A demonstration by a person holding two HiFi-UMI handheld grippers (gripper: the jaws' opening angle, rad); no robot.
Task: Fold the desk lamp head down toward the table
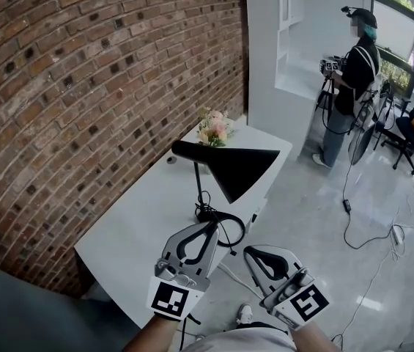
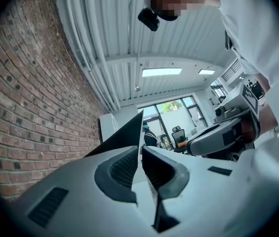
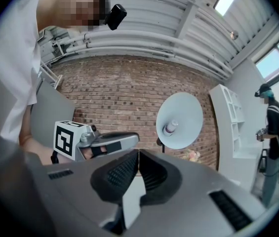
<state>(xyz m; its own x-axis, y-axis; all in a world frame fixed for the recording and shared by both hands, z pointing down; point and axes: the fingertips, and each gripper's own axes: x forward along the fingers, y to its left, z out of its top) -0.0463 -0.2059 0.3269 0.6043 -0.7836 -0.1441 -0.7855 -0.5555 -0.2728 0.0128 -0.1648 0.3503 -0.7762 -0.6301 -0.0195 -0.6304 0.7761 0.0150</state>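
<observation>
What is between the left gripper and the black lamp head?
In the head view, only the lamp's thin stem and its bundled black cable lie between the left gripper and the lamp head.

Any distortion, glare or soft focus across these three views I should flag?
Head view: mild barrel bend, brick wall courses curve; sharp, even light, glossy floor reflects. Left gripper view: strong fisheye, black corners; ceiling light clips white, lamp head backlit to a dark silhouette. Right gripper view: same fisheye vignette; right claw close-up looks soft, lamp head's pale inside clear.
</observation>
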